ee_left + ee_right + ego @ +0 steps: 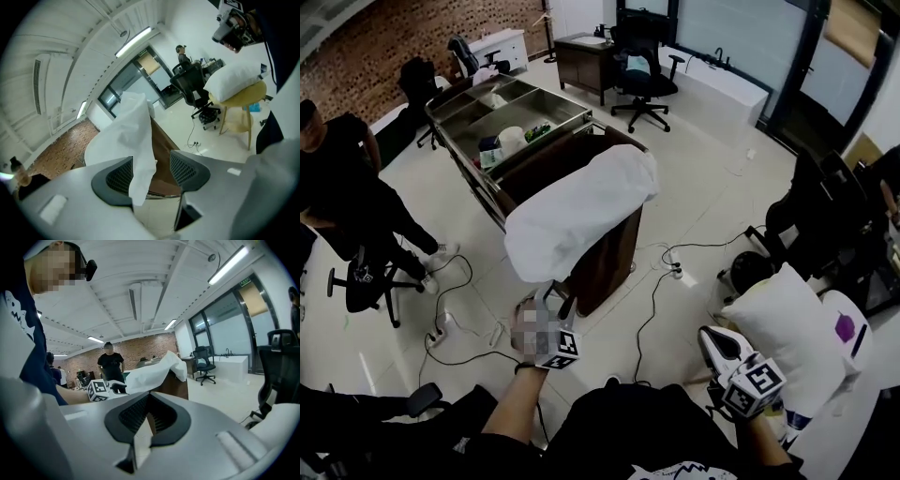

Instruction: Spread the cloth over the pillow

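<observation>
Left gripper view: left hand-held gripper (152, 174) open, with 1 corner of the cloth (126, 136) hanging between the jaws, close against the left pad, not pinched. Right hand-held gripper (149, 418) closed on nothing, just beside the pillow (787, 337).

Cloth draped over the top edge of a brown cart (614, 258), well apart from the pillow. Pillow lying on a yellow stool (243, 101) off to the right. Task barely begun, by the look of it.

For a good grab: push the corner deeper between the pads before closing, to take a full fold of fabric rather than a thin edge. Close firmly, then lift up and off the cart instead of dragging sideways, to avoid snagging on the rim. Probably wise to take a 2nd corner with the right, for carrying the cloth spread and not bunched. Limp, light fabric, likely to slip from a shallow pinch.

Pale glossy floor (712, 187), crossed by black cables (652, 300) and a power strip (682, 275) between cart and stool; worth stepping over with care. Open office: brick wall (366, 47), glass doors (741, 37), office chairs (642, 80), a person in black (337, 178) at the left.
</observation>
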Action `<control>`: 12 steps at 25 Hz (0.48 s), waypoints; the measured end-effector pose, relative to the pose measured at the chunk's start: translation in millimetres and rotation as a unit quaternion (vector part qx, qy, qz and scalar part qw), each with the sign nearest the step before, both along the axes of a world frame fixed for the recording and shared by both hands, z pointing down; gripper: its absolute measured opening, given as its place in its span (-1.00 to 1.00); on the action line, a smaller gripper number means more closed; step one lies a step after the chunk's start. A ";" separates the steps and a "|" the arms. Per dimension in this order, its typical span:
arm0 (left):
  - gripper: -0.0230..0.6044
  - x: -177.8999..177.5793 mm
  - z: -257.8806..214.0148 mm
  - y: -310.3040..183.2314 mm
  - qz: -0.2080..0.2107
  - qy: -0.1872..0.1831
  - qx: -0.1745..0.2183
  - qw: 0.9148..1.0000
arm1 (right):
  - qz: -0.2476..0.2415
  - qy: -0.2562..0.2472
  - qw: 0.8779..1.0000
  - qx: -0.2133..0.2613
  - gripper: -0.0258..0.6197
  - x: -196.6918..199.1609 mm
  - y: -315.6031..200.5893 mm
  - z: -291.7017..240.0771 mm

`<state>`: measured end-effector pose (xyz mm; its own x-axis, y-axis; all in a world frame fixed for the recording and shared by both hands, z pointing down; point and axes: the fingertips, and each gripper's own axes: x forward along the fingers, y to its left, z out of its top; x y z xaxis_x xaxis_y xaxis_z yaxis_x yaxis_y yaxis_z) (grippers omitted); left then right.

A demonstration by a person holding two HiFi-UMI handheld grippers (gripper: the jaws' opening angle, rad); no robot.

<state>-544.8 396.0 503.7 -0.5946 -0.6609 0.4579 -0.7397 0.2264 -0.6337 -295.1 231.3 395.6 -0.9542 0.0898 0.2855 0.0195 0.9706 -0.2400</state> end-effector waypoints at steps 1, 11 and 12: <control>-0.19 -6.0 6.1 -0.5 -0.005 -0.006 -0.011 1.000 | -0.005 0.003 1.000 -0.001 -0.90 -5.3 -1.0 1.0; -0.17 -53.5 48.3 -7.2 -0.085 -0.039 -0.091 0.991 | -0.077 0.018 0.997 -0.018 -0.90 -66.7 -34.4 11.9; -0.18 -55.1 49.8 -8.6 -0.092 -0.041 -0.095 0.990 | -0.085 0.016 0.996 -0.017 -0.90 -74.3 -38.5 9.6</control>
